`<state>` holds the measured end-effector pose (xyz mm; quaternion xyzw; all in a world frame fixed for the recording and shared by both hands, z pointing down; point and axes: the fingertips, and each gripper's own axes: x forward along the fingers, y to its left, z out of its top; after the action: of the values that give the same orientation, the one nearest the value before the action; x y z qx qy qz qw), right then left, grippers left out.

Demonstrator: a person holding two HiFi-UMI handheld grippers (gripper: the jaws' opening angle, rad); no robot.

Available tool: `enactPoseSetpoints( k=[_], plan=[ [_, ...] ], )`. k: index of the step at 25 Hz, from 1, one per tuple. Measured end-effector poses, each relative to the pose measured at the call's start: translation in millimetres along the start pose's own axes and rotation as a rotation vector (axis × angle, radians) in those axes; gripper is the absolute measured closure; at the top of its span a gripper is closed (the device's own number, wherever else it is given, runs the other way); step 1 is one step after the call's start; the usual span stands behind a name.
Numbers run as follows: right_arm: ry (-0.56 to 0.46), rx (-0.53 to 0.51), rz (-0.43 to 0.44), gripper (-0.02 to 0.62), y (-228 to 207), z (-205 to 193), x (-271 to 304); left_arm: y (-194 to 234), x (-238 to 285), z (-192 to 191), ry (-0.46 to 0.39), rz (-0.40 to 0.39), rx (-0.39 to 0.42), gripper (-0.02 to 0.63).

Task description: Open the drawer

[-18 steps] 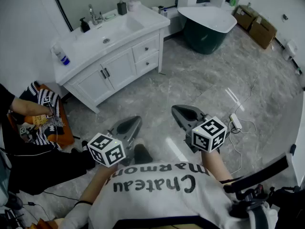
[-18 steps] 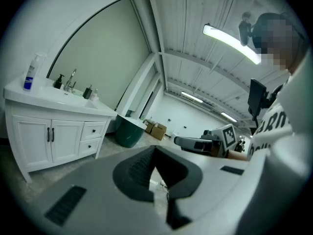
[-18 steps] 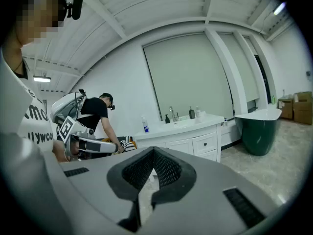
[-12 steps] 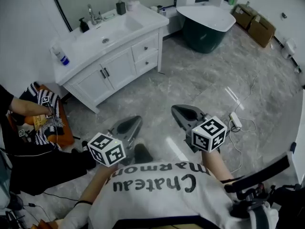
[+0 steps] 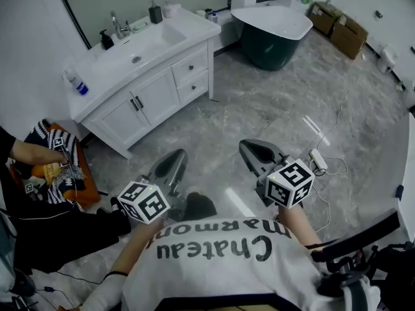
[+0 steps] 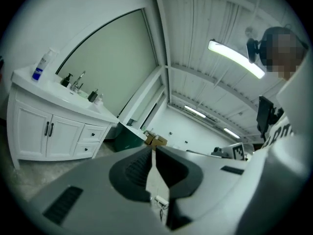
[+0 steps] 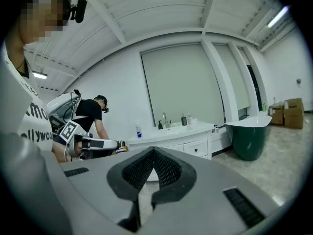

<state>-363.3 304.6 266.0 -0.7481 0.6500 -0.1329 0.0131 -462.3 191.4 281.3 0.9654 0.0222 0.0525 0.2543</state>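
A white vanity (image 5: pixel 139 92) stands against the far-left wall, and both of its small drawers, upper (image 5: pixel 190 68) and lower (image 5: pixel 194 87), are closed. My left gripper (image 5: pixel 179 153) hovers over the marble floor well short of it, shut and empty. Beside it, my right gripper (image 5: pixel 248 145) is shut with nothing in it. In the left gripper view the left gripper (image 6: pixel 152 151) points past the vanity (image 6: pixel 34 131), which shows at the left. In the right gripper view the right gripper (image 7: pixel 153 151) points toward the vanity (image 7: pixel 181 141) ahead.
A dark green bathtub (image 5: pixel 275 31) stands right of the vanity, with cardboard boxes (image 5: pixel 337 28) beyond. A person (image 5: pixel 39 193) crouches at the left by an orange seat (image 5: pixel 87 180). A power strip and cable (image 5: pixel 319 161) lie on the floor at the right.
The head view has shifted a little, so the vanity now sits slightly further left. Both grippers keep their stance, shut and empty.
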Motion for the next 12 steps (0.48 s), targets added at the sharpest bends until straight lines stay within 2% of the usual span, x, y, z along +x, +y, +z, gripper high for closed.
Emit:
enactPoseSetpoints(
  k=[2, 6, 8, 12],
  plan=[
    [-0.018, -0.015, -0.013, 0.589, -7, 8, 0, 4, 10, 5, -0.009, 0.011, -0.005, 0.598],
    [-0.048, -0.017, -0.010, 0.589, -29, 17, 9, 23, 39, 8, 0.023, 0.070, 0.094, 0.597],
    [-0.044, 0.018, 0.003, 0.589, -41, 16, 23, 39, 56, 10, 0.044, 0.085, 0.110, 0.597],
    [-0.009, 0.039, -0.002, 0.589, -77, 17, 51, 62, 101, 16, 0.082, 0.056, 0.101, 0.597]
  ],
)
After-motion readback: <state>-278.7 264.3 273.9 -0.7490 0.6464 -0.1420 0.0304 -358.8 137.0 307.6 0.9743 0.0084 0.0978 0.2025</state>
